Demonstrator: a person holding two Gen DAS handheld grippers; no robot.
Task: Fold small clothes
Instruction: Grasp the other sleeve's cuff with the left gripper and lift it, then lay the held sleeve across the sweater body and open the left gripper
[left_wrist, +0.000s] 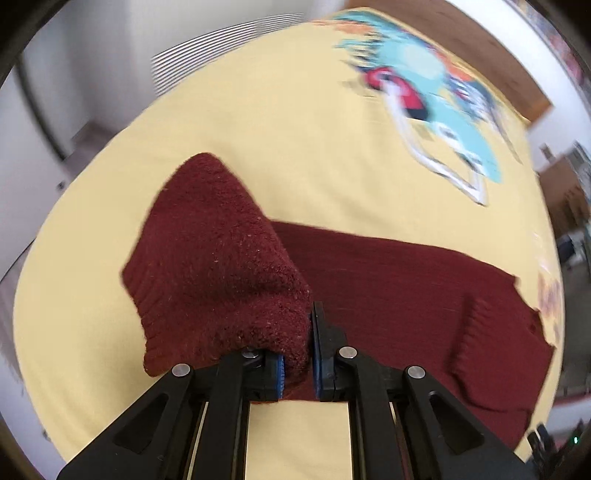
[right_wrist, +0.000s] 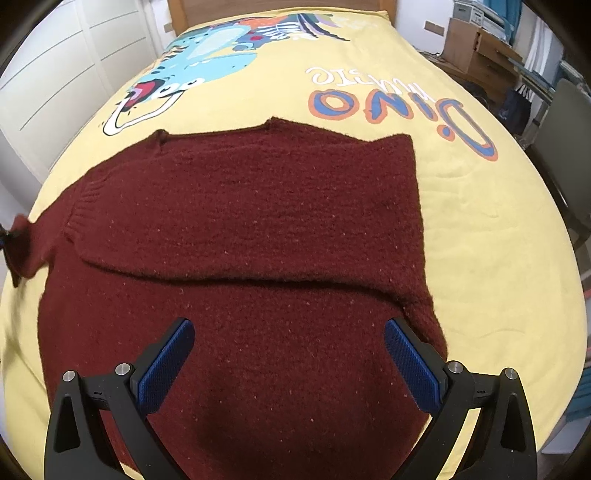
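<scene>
Blue-padded and black-framed, the left gripper (left_wrist: 298, 354) is pinched on a thick bunch of the dark red knitted sweater (right_wrist: 240, 229), lifting what looks like a sleeve with its ribbed cuff (left_wrist: 147, 314) up and ahead-left of the jaws. Right of that gripper the rest of the sweater runs flat across the yellow bedspread (left_wrist: 295, 147).

In the right wrist view, the right gripper (right_wrist: 290, 363) hovers with its pads spread wide and nothing between them, directly over the near part of the sweater. Ahead of it, one fold already seems made: a layer of knit lies doubled over the body, its edge crossing from left to right just beyond the fingertips. Far left of this gripper, the lifted sleeve shows as a small raised tuft at the frame edge.

My judgement is that folding is partway along: one side is turned in, the held sleeve is not yet laid down, and the final halving remains.

Motion blur smears the dinosaur print (left_wrist: 424, 92) in the left view. The sweater's near hem is hidden under the right gripper's frame, and the neckline is hard to make out.
</scene>
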